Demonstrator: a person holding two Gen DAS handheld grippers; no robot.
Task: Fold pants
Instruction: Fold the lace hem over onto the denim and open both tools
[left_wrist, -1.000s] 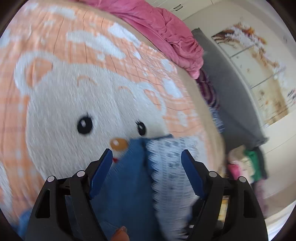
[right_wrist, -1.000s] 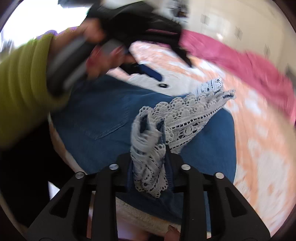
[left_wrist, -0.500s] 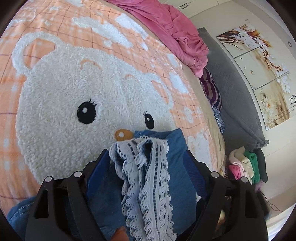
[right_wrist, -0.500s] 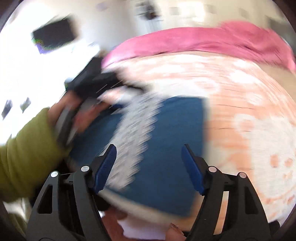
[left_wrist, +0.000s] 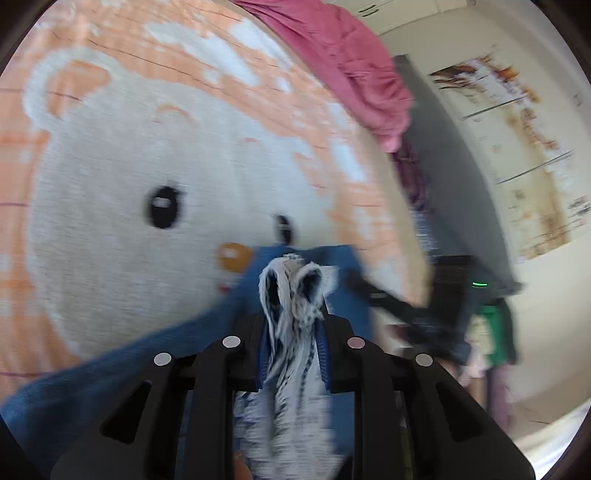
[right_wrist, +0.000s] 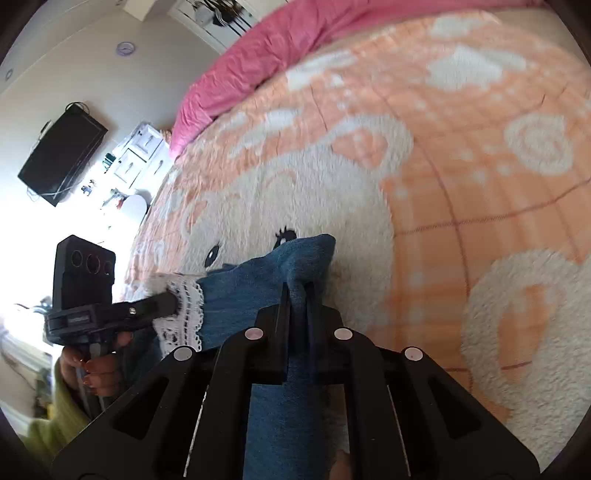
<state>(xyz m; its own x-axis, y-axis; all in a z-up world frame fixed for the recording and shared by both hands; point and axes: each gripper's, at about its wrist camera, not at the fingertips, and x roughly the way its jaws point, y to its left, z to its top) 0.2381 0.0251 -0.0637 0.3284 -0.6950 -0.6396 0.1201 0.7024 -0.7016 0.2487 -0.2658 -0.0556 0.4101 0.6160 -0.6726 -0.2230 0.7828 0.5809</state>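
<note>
a home bedroom: bear blanket (right_wrist: 461, 155), wall television (right_wrist: 61, 157).

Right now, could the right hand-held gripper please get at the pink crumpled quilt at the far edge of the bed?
Probably not: the right hand-held gripper is shut on the blue denim pants, and the pink crumpled quilt lies well beyond.

Daylit, bright room. Right wrist view: blown-out white glare at left edge, behind the black handheld left gripper (right_wrist: 168, 305); orange-and-white fleece bear blanket (right_wrist: 480, 177) softly blurred. Left wrist view: heavy motion blur, worst on white lace trim (left_wrist: 291, 295) and right-side background. Fisheye bending, dark vignette corners both views.
</note>
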